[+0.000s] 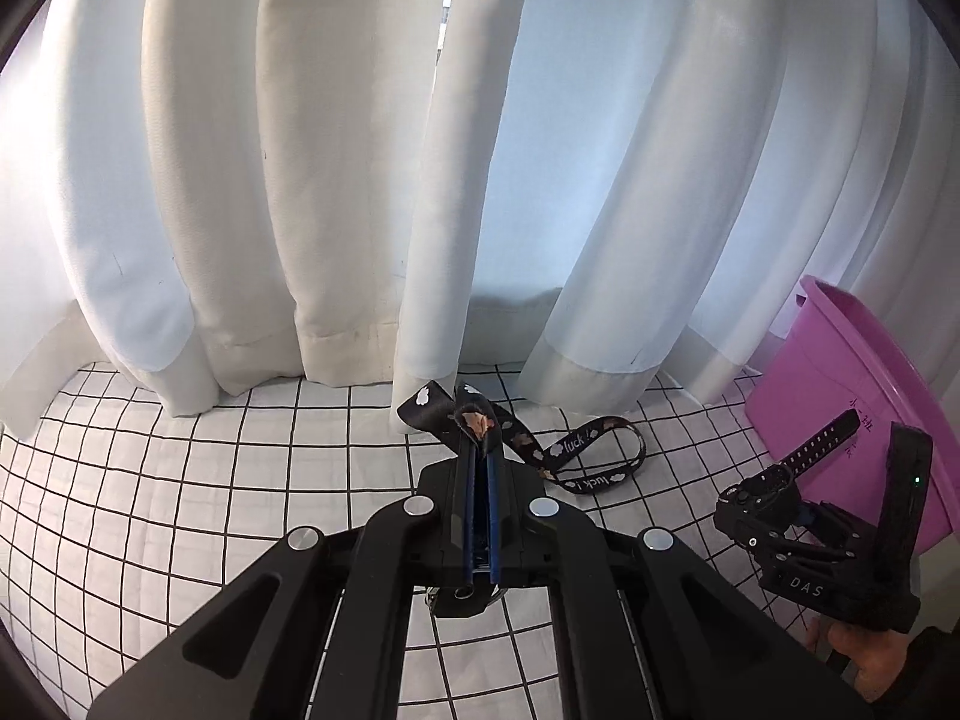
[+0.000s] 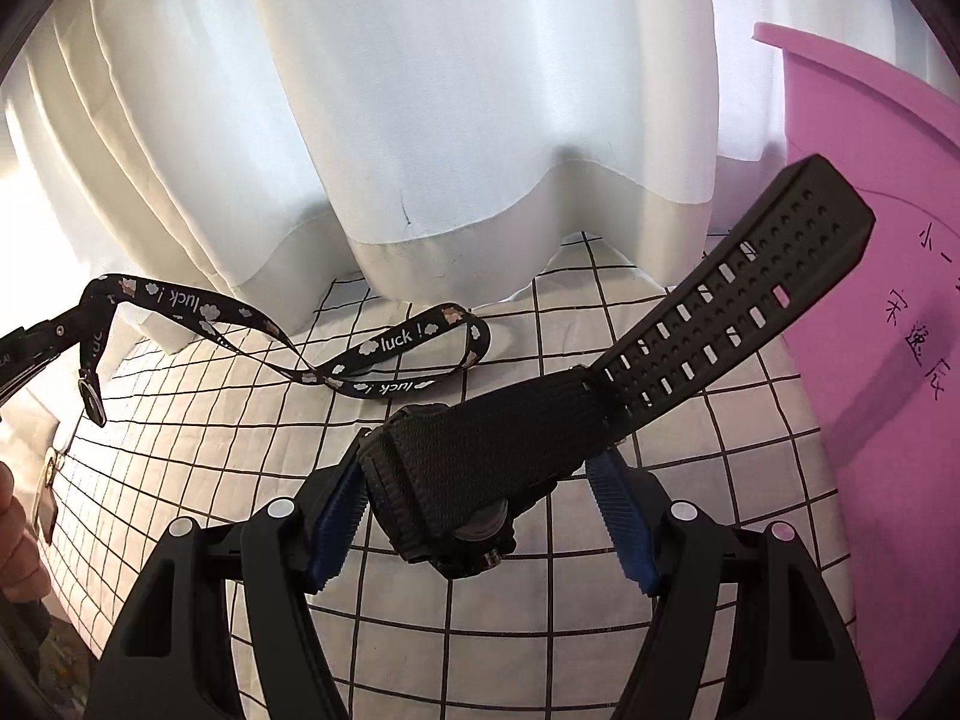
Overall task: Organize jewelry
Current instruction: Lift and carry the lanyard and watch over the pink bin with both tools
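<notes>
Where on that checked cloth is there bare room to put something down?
The checked cloth lies bare left of the lanyard, up to the curtain. It is crowded on the right, between the lanyard's loop and the pink tub, where the right gripper holds the watch.

Daylight glows through the curtain [image 1: 336, 168], blowing out the left edge. Fisheye bends the grid cloth [image 2: 540, 630]; corners go black. Both views are sharp.

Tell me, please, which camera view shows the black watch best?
The right wrist view: the watch fills the centre between the right gripper fingers, perforated strap extended. In the left wrist view it appears small, at the right, before the pink bin.
</notes>
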Demonstrator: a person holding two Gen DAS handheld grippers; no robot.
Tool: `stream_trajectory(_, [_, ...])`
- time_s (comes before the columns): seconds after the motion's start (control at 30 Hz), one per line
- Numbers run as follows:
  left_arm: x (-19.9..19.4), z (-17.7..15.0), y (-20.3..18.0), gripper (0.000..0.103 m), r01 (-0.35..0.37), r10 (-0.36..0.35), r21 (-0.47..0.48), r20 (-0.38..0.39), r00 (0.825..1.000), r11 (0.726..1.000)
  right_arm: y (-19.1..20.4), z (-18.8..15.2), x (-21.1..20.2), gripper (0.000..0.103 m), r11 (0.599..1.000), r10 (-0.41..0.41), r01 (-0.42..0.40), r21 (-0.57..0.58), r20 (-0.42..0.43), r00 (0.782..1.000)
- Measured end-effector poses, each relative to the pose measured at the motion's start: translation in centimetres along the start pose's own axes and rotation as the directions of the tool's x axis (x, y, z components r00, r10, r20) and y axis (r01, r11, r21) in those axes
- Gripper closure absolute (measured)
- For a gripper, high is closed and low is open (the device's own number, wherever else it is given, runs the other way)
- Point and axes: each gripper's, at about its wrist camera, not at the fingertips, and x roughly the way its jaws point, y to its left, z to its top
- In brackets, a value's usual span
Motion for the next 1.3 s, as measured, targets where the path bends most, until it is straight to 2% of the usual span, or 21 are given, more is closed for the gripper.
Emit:
stream_trajectory(0.23, [-3.2, 2.6, -1.5, 0.100, 0.035, -0.038, 0.032, 0.084, 0.996, 0.999, 0.0, 1.0, -3.8, 0.035, 0.999, 0.034, -0.032, -0.026, 0.045, 0.998])
stream_trajectory(0.43, [-5.1, 5.2, -3.6, 0.100, 0.054, -0.070, 0.113, 0.143, 0.987, 0.992, 1.3, 1.9, -6.7, 0.035, 0.998, 0.061, -0.057, -0.038, 0.092, 0.994])
stream_trajectory(0.9, [-9.1, 8.2, -11.3, 0.100, 0.145, -0.198, 0.255, 0.194, 0.961, 0.956, 0.1, 2.7, -14.7, 0.035, 0.995, 0.098, -0.091, -0.042, 0.222, 0.970])
stream_trajectory(1.1, [-11.1, 9.6, -15.4, 0.100, 0.194, -0.268, 0.304, 0.225, 0.937, 0.933, -2.0, 3.3, -18.8, 0.035, 0.997, 0.070, -0.063, -0.035, 0.288, 0.955])
stream_trajectory(1.3, [-13.4, 11.9, -20.4, 0.100, 0.256, -0.360, 0.345, 0.283, 0.889, 0.903, -5.4, 3.8, -23.6, 0.035, 1.000, 0.022, -0.020, -0.008, 0.378, 0.926])
